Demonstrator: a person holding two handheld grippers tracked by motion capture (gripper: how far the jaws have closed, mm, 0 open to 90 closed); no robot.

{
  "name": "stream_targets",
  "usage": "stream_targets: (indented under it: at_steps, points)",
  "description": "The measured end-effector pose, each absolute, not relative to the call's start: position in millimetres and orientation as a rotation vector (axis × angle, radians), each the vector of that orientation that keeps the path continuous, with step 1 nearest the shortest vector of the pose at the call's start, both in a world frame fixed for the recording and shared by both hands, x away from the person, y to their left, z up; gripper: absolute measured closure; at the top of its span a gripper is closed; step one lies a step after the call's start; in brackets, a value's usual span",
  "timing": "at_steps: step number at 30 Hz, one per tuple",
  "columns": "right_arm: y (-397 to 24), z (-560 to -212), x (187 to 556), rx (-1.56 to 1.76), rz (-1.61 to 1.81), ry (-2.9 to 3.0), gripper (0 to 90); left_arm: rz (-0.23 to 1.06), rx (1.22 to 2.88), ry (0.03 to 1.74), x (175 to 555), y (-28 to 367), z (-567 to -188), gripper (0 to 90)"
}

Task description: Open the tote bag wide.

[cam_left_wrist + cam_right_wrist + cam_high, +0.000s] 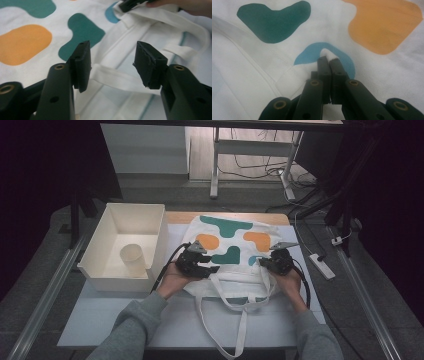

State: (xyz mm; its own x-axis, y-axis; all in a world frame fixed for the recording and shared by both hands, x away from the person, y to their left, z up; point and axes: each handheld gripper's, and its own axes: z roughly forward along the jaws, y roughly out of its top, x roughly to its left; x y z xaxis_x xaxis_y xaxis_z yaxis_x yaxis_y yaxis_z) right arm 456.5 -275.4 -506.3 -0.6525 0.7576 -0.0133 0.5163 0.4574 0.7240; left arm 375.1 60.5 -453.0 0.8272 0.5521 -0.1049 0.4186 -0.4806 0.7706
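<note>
Lying at: centre of the high view, a white tote bag (230,255) spread flat on the pale table (100,320), printed with teal, orange and blue blobs
Bag opening: faces the lower edge of the frame — its long white straps (242,320) trail down toward the person
Left gripper (212,268): at the bag's lower-left corner in the high view, held in the person's left hand (175,275)
Left gripper state: jaws spread wide apart in the left gripper view (112,65), nothing between them; a white strap (117,78) crosses the frame behind the gap, over the bag's hem
Right gripper (262,262): at the bag's lower-right part in the high view, held by the right hand (290,280)
Right gripper state: jaws pressed together in the right gripper view (329,63), pinching a small fold of the bag's white cloth right at the blue blob (312,53)
Across from it: the right gripper's tip appears at the top of the left gripper view (130,3) — on the bag's edge
Bin (95,245): white, open, left of the bag, touching or just beside it
Inside the bin: a pale cup (133,259) standing upright
</note>
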Motion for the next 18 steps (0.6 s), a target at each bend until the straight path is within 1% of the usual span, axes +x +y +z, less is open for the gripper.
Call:
stream_targets:
  at_steps: [5,7,11,15,18]
  points:
    - [-275.8,-507.2,456.7,1.084,1.013,2.378,87.9,0.137,2.249,0.585,356.0,45.9,-452.8,38.0]
    - [-275.7,-507.4,456.7,1.086,1.013,2.377,87.9,0.114,2.272,0.531,350.9,36.7,-456.5,36.8]
    - [-275.7,-507.7,456.7,1.084,1.013,2.376,87.9,0.078,2.342,0.398,340.6,11.7,-465.1,36.7]
    - [-276.1,-507.9,456.4,1.085,1.014,2.375,87.9,0.046,2.384,0.326,332.1,-12.0,-473.8,39.1]
    - [-276.2,-508.0,456.2,1.087,1.015,2.374,87.9,0.045,2.419,0.275,327.6,-24.0,-479.7,40.4]
